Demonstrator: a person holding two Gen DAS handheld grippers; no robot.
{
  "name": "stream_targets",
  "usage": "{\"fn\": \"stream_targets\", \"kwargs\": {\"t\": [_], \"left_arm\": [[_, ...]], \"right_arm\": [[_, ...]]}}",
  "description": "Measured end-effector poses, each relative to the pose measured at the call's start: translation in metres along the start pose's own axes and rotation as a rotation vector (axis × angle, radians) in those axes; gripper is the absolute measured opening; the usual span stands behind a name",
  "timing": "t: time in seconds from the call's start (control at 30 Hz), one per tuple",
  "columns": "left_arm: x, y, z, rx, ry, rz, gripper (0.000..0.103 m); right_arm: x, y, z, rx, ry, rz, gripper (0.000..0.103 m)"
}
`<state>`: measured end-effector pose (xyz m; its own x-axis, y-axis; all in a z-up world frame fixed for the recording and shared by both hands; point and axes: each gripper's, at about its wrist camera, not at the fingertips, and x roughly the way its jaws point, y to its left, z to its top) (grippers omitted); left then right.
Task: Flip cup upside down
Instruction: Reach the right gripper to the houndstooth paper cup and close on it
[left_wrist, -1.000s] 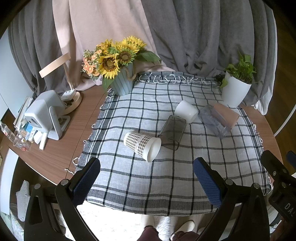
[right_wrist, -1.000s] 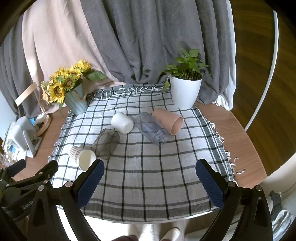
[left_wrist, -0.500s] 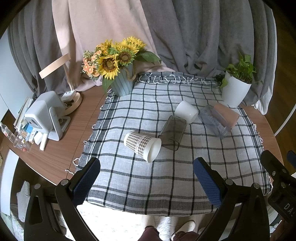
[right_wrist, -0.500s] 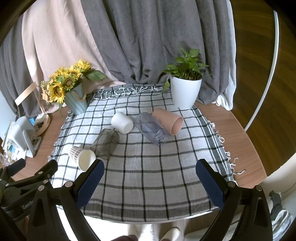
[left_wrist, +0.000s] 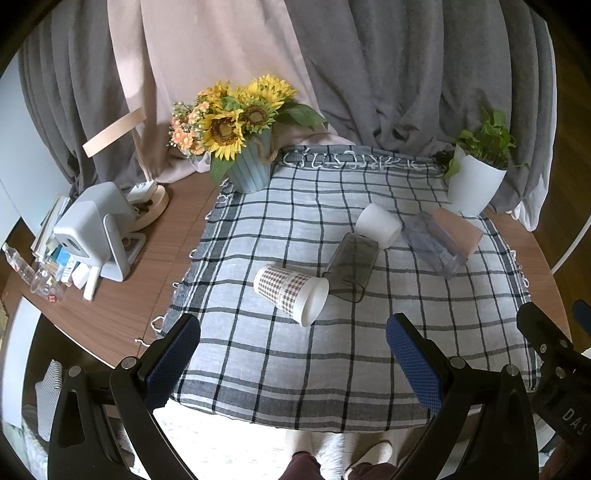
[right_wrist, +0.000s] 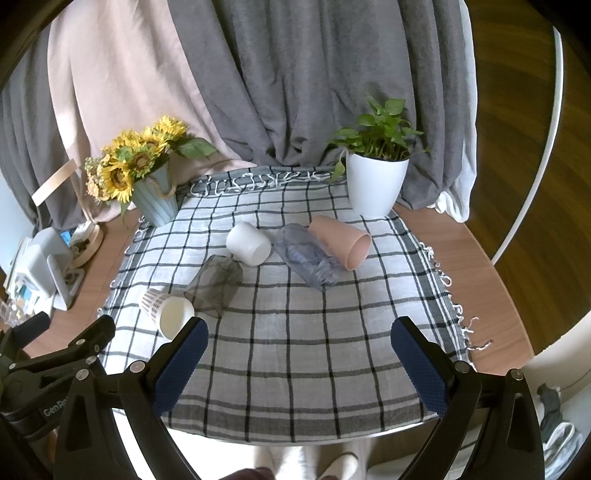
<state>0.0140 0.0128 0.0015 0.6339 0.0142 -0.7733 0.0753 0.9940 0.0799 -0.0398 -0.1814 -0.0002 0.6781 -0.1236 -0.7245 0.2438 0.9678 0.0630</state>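
Note:
Several cups lie on their sides on a checked cloth (left_wrist: 303, 354): a checked paper cup (left_wrist: 290, 293) (right_wrist: 166, 312), a dark clear tumbler (left_wrist: 352, 262) (right_wrist: 216, 286), a white cup (left_wrist: 378, 224) (right_wrist: 248, 243), a clear bluish cup (left_wrist: 432, 243) (right_wrist: 308, 258) and a pink cup (left_wrist: 461, 230) (right_wrist: 341, 240). My left gripper (left_wrist: 293, 356) is open and empty above the cloth's near edge, in front of the paper cup. My right gripper (right_wrist: 299, 354) is open and empty above the near edge, to the right of the left one.
A sunflower vase (left_wrist: 251, 170) stands at the cloth's back left and a white plant pot (right_wrist: 375, 184) at the back right. A grey device and clutter (left_wrist: 92, 229) sit on the wooden table at left. Curtains hang behind.

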Motion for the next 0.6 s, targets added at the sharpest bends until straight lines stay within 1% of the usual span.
{"fn": "stream_targets", "kwargs": {"t": [0.2,0.4,0.5,0.6], "left_arm": [[0.007,0.007,-0.002,-0.011,0.021,0.021,0.103],[0.022,0.031,-0.01,-0.063,0.068,0.048,0.103],[0.037,0.051,-0.015,-0.118,0.123,0.042,0.103],[0.055,0.076,-0.026,-0.187,0.19,0.06,0.103]], "right_arm": [[0.005,0.006,-0.001,-0.015,0.026,0.01,0.1],[0.018,0.026,0.004,-0.063,0.059,0.026,0.1],[0.029,0.044,0.005,-0.099,0.091,0.046,0.1],[0.044,0.066,0.004,-0.145,0.143,0.082,0.1]]}}
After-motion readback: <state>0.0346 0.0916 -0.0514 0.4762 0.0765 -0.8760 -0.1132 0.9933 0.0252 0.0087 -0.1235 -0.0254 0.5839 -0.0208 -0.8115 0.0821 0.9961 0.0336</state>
